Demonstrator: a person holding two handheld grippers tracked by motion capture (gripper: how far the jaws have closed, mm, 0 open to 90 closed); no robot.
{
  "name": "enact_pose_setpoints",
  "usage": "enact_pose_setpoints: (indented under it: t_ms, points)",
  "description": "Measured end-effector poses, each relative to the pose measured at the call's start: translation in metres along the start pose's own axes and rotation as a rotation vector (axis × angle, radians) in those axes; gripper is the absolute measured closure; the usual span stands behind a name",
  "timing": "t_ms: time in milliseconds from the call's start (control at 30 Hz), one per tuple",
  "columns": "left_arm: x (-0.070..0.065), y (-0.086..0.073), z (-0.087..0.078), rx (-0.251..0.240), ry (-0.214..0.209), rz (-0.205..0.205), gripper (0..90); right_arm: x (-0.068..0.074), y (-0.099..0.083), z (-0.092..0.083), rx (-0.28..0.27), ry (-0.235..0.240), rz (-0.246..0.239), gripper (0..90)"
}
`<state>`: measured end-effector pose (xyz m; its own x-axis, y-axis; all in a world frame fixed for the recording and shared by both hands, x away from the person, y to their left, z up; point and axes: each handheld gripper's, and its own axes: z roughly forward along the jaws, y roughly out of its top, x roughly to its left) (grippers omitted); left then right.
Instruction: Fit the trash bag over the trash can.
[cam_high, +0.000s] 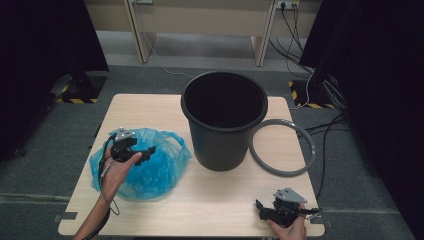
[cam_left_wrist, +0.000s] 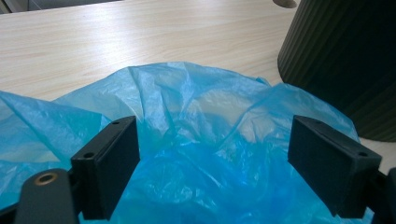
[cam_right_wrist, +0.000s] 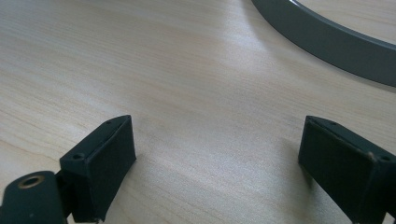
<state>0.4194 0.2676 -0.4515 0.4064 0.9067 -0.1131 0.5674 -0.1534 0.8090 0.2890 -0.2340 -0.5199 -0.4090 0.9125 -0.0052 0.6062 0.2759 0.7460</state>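
Note:
A crumpled blue plastic bag lies on the left part of the wooden table. My left gripper hovers over the bag, open, its jaws spread wide above the blue film without holding it. A black bucket stands upright in the middle of the table, just right of the bag; its ribbed wall rises beyond the bag. A grey ring lies flat to the bucket's right. My right gripper rests open near the front right edge, with bare wood between its jaws and the ring farther off.
The table stands on grey carpet. Black curtains hang at both sides. Cables run across the floor at the back right, and a wooden desk frame stands behind.

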Motion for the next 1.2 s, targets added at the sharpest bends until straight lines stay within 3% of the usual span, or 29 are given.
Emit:
enact_pose_setpoints:
  t_ms: [133, 300, 467, 633, 700, 833, 900, 1000, 1100, 1200]
  points:
    - [0.002, -0.003, 0.012, 0.035, 0.011, -0.008, 16.0, 0.0, 0.0, 0.0, 0.0, -0.001, 0.0, 11.4]
    - [0.006, -0.016, 0.032, 0.14, 0.023, 0.006, 16.0, 0.0, 0.0, 0.0, 0.0, 0.001, 0.0, 11.3]
    - [0.009, -0.027, 0.045, 0.195, 0.029, -0.005, 16.1, 0.0, 0.0, 0.0, 0.0, 0.002, -0.001, 11.2]
    - [0.011, -0.035, 0.052, 0.207, 0.042, 0.001, 19.6, 0.0, 0.0, 0.0, 0.0, 0.002, -0.001, 11.1]
    - [0.011, -0.035, 0.051, 0.211, 0.053, 0.026, 22.2, 0.0, 0.0, 0.0, 0.0, 0.003, -0.001, 11.1]
    - [0.012, -0.036, 0.05, 0.186, 0.064, 0.065, 37.3, 0.0, 0.0, 0.0, 0.0, 0.002, -0.002, 11.0]
    - [0.013, -0.036, 0.048, 0.177, 0.054, 0.071, 55.3, 0.0, 0.0, 0.0, 0.0, 0.002, -0.002, 11.1]
    - [0.012, -0.036, 0.048, 0.17, 0.044, 0.08, 72.9, 0.0, 0.0, 0.0, 0.0, 0.002, -0.001, 11.0]
    - [0.013, -0.037, 0.048, 0.161, 0.027, 0.07, 81.9, 0.0, 0.0, 0.0, 0.0, 0.002, -0.002, 11.0]
    - [0.013, -0.036, 0.045, 0.151, 0.003, 0.061, 84.4, 0.0, 0.0, 0.0, 0.0, 0.002, -0.001, 11.0]
